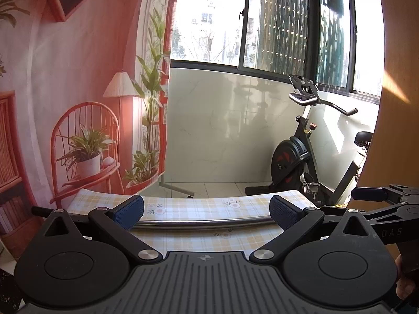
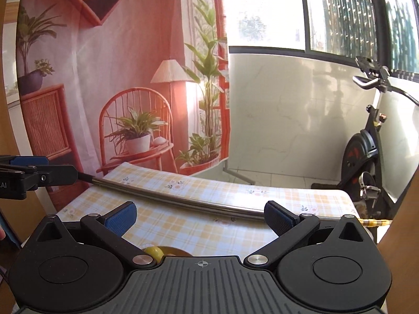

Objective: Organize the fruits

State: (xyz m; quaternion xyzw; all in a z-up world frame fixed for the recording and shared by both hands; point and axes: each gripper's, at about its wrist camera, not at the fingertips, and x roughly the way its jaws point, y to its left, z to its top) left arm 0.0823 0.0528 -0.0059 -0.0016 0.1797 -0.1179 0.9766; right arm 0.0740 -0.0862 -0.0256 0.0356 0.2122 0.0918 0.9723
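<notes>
Sunlit balcony tiles, a printed backdrop (image 1: 78,83) of rattan furniture and potted plants on my left, a window (image 1: 275,26) ahead and an exercise bike (image 1: 309,157) off to the right — that is the room I am looking into. Below it lies a table (image 1: 188,240) under a yellow checked cloth, and across the cloth runs a long curved metal rim (image 1: 204,223) (part of a tray or basket, I think, though I cannot tell which).

Starting on the left, my left gripper (image 1: 207,213) is spread wide, nothing between its blue pads (image 1: 129,210); it hangs above the cloth with the rim passing beyond its fingertips. My right gripper (image 2: 200,218) is likewise spread with nothing in it, the same rim running past its far side, apart from the pads.

As for fruit, I see only a sliver: one yellow-green fruit (image 2: 154,251) peeking out just under the right gripper's body, sitting against an orange-yellow curve (image 2: 178,250) that may be a bowl or a second fruit — too hidden to say.

My judgement: with both tools bare and raised clear of the table, either a placement is finished or the next pick is not begun. How many fruits are sorted, I cannot tell from here.
</notes>
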